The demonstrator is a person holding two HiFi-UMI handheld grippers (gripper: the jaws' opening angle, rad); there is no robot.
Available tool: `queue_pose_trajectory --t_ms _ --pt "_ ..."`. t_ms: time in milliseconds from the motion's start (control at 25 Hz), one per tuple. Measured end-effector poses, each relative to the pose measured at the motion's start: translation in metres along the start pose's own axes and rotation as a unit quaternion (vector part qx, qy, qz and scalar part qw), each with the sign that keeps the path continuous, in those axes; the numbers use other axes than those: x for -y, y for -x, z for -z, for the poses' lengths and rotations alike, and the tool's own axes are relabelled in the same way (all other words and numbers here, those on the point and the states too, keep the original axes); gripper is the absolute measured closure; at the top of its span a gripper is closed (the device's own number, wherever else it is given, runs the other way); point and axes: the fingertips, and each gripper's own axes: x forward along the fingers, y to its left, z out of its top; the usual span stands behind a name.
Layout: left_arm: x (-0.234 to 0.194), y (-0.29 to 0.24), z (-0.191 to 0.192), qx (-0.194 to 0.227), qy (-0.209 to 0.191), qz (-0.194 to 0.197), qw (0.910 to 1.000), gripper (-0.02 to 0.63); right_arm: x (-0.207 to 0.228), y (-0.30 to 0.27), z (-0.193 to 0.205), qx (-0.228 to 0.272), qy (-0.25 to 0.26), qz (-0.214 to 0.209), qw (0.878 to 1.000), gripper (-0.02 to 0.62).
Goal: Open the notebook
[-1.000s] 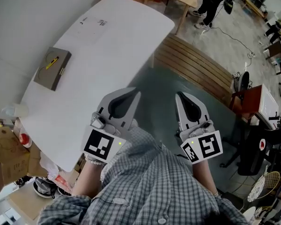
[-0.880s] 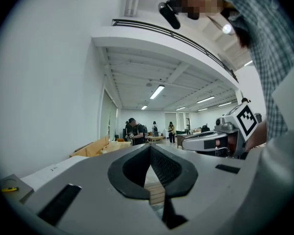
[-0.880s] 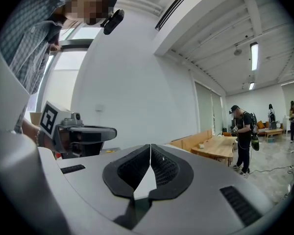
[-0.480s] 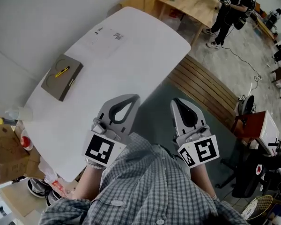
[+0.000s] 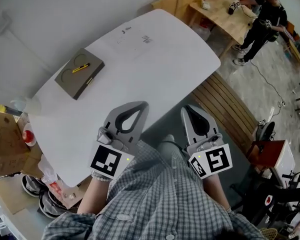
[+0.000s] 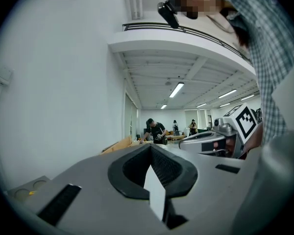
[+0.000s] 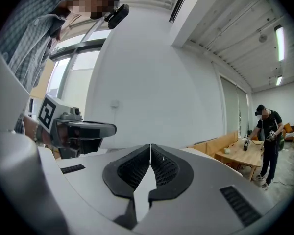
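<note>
Far left on the table [image 5: 155, 54], the notebook [image 5: 80, 74] is lying shut, a yellow pen [image 5: 81, 68] on its cover. At the table's near edge I am holding my left gripper [image 5: 143, 107] and right gripper [image 5: 186, 110] level, side by side, jaws together, empty. I judge this the approach: next comes reaching over to the cover's edge.

From my left claw [image 5: 142, 105] the white worktop [image 5: 155, 59] runs bare all the way to the grey notebook [image 5: 79, 74] near its far left edge, and nothing stands between. A yellow pen [image 5: 80, 68] lies on the notebook's cover. My right claw [image 5: 186, 110] hangs off the worktop's edge over open floor [image 5: 162, 121], with a slatted wooden bench [image 5: 230, 109] to its right. A cardboard box [image 5: 5, 134] crowds the left side, below the worktop.
</note>
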Motion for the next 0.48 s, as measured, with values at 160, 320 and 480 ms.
queue_pose_trajectory --t_ms 160,320,480 --pt "-0.019 0.003 0.004 -0.007 0.009 -0.030 0.9995 0.600 0.000 -0.020 0.001 -0.003 -0.001 -0.021 1.000 0.572" --pt "-0.038 -0.001 0.007 -0.007 0.015 -0.061 0.9980 0.600 0.006 -0.045 0.003 -0.008 0.011 -0.047 0.999 0.572" --pt "-0.053 -0.013 0.012 -0.018 0.025 -0.088 0.9956 0.600 0.021 -0.071 0.007 -0.018 0.018 -0.073 0.997 0.572"
